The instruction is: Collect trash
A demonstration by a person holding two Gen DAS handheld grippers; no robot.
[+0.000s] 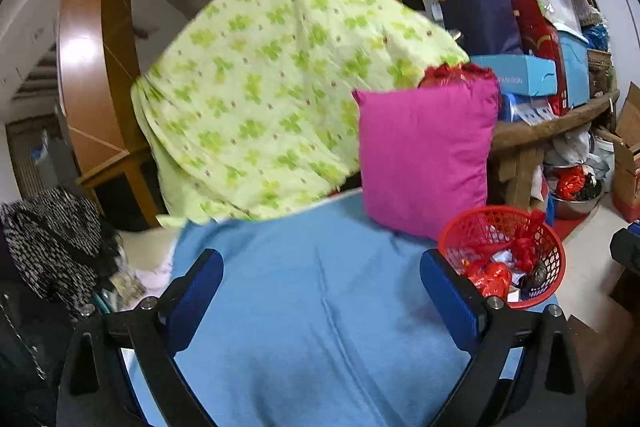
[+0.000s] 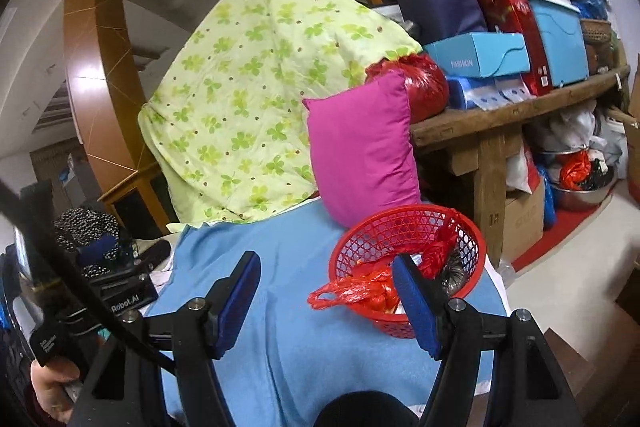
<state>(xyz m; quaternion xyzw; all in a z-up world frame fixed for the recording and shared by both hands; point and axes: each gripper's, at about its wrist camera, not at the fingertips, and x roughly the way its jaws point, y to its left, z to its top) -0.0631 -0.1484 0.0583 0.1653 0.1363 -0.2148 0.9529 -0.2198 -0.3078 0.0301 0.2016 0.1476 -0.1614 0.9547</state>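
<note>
left gripper (image 1: 320, 291): jaws wide, nothing between | right gripper (image 2: 326, 301): jaws apart, empty | trash: red plastic bags (image 2: 356, 293) in red mesh basket (image 2: 408, 223) on blue sheet (image 2: 304, 339), by magenta pillow (image 2: 360, 147) | risk: one bag's handle hangs over rim, could snag and tip basket off the bed edge

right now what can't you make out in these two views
- Red plastic mesh basket: right wrist view, its lower contents are hidden under the crumpled red plastic bag and behind the right hand-held gripper finger.
- Same basket, left wrist view: its near edge is covered by the left hand-held gripper finger.
- Steel bowl on the floor: both views, contents too small to identify.
- Pink square cushion: what it leans against is hidden.
</note>
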